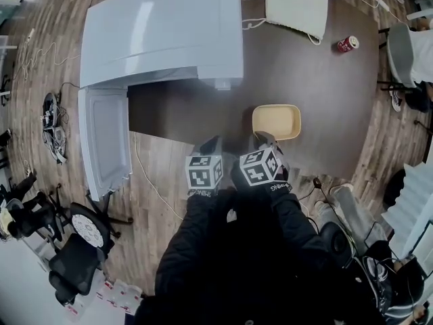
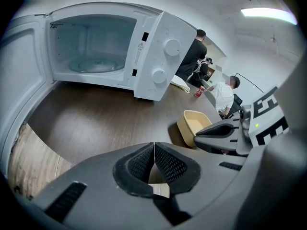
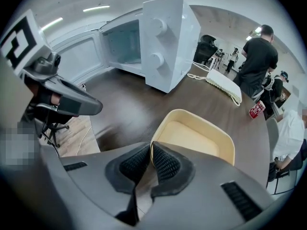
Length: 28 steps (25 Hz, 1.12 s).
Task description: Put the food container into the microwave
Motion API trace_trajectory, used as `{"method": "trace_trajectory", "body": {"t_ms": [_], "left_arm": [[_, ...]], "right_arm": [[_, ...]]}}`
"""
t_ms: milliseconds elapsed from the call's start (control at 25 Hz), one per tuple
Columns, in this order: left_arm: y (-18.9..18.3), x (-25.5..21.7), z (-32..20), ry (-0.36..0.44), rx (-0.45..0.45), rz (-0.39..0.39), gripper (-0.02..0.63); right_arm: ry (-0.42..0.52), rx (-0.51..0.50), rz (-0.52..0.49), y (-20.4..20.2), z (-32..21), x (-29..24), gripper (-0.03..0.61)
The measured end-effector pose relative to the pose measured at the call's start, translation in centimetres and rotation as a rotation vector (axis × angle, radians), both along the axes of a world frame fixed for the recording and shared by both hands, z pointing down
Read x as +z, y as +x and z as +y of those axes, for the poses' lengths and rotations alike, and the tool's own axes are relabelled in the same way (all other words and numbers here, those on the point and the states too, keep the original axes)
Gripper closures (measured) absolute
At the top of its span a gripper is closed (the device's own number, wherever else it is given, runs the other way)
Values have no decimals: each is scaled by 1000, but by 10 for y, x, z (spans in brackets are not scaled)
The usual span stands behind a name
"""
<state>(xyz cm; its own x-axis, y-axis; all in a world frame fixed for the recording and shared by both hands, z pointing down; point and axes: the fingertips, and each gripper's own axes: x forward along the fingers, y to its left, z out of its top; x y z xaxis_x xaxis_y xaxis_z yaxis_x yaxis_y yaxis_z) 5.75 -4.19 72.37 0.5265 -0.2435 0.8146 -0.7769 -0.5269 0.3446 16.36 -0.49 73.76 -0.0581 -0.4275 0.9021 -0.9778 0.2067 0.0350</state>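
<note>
A wood-plank floor [image 1: 162, 175] surrounds the dark brown counter [image 1: 203, 114]. At the frame's upper left stands the white microwave [image 1: 162, 29], its door [image 1: 105, 141] swung open at the left. The beige food container [image 1: 276, 122] sits on the counter at centre, right of the microwave. A red can [image 1: 348, 43] stands at the upper right; its print is too small to read. The left gripper [image 2: 154, 147] is clenched on nothing, and the right gripper [image 3: 151, 147] is likewise clenched, its jaws right at the container's near rim.
</note>
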Motion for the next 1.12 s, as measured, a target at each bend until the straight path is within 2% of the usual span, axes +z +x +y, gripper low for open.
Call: {"method": "trace_trajectory", "body": {"t_ms": [400, 560, 840, 1120], "left_arm": [[-14, -13, -3, 30, -22, 18, 580], [-31, -24, -13, 62, -70, 33, 580], [-71, -36, -24, 88, -181, 61, 580], [-128, -37, -51, 93, -259, 52, 580]], "right_arm": [[51, -82, 50, -12, -2, -34, 545], [66, -142, 64, -30, -3, -49, 545], [82, -299, 52, -86, -4, -75, 545], [86, -503, -7, -167, -20, -84, 545]]}}
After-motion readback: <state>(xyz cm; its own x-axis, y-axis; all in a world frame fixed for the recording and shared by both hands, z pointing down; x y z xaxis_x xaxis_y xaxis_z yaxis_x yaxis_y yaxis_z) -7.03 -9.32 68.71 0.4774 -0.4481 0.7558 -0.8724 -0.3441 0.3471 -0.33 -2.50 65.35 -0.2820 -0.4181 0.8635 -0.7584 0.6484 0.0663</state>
